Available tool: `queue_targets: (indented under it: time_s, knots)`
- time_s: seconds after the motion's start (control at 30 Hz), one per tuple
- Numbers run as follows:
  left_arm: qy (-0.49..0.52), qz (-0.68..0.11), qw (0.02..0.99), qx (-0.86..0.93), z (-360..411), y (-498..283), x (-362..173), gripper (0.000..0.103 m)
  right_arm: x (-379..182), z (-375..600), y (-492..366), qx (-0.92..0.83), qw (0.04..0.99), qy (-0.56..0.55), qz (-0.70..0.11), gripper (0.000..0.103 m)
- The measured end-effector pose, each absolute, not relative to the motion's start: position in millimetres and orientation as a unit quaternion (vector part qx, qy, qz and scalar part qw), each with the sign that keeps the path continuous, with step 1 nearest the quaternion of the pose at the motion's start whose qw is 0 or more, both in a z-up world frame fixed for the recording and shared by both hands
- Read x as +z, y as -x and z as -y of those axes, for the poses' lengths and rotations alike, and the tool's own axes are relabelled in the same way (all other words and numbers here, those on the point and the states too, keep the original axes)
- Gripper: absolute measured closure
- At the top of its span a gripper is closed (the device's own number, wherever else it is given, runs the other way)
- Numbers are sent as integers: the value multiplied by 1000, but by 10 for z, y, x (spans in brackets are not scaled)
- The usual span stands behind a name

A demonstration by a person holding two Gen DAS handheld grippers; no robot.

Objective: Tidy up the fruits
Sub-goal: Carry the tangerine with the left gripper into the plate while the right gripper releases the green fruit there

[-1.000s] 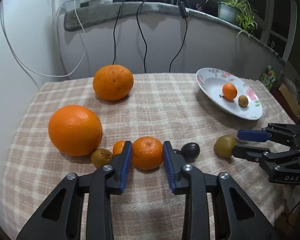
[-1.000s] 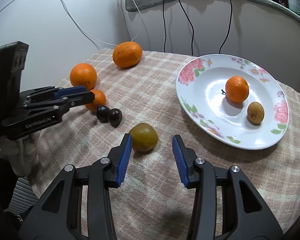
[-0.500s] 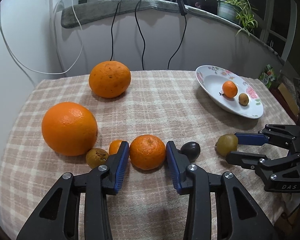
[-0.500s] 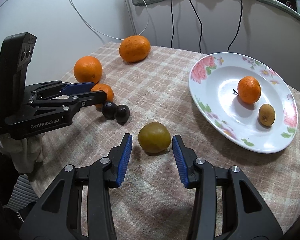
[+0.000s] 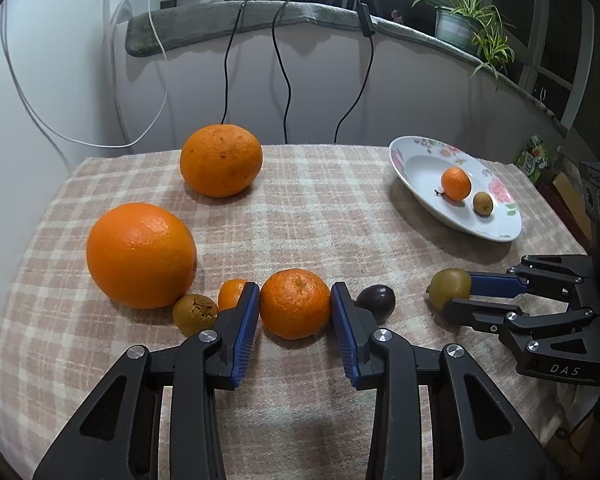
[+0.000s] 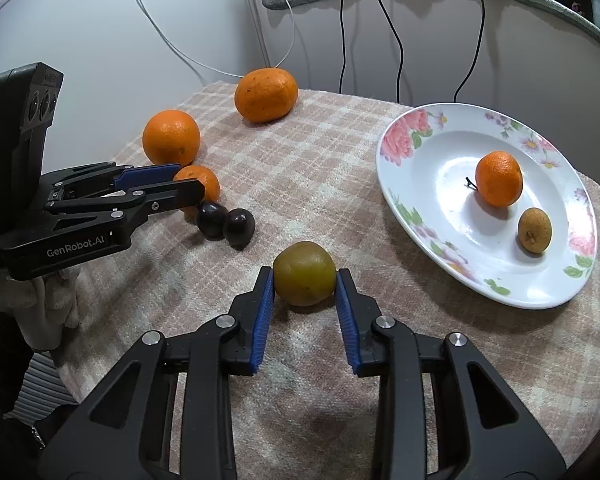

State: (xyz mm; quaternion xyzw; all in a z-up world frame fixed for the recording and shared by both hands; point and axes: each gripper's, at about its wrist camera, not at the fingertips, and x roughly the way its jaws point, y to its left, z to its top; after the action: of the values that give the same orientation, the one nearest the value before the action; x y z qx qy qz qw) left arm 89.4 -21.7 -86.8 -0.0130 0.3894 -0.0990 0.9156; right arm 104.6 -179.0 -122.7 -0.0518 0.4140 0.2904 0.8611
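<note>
We hold our left gripper (image 5: 295, 312) low over the checked pink-and-cream cloth (image 5: 320, 216) on the table. Its blue pads sit on both sides of a small round orange mandarin (image 5: 295, 309) near the front edge of the cloth, and they touch its skin, so the jaws are clamped on it. Just left of it lie a tiny orange fruit (image 5: 230, 293) and a small brown wrinkly fruit (image 5: 194, 314). A dark purple plum (image 5: 376, 301) lies just right of it.

Our right gripper (image 6: 305, 280) has its jaws closed on a round yellow-green fruit (image 6: 305, 273) that rests on the cloth near the front edge. Two dark plums sit close together to its left.

A big smooth orange (image 5: 141, 255) sits near the left edge. A big spotted orange (image 5: 221, 160) sits by the back edge.

The white plate with pink flowers (image 6: 428, 200) stands at the right side of the cloth. On it lie a small orange mandarin with a stem (image 6: 499, 178) and a little brown round fruit (image 6: 534, 230), just beside each other.
</note>
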Motion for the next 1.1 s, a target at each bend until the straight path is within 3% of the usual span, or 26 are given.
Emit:
queue_targets:
  time_s: [1.1]
  knots:
    - [20, -349, 919, -183, 980, -1068, -472, 68, -824, 2592, -970, 230, 904, -2, -360, 71]
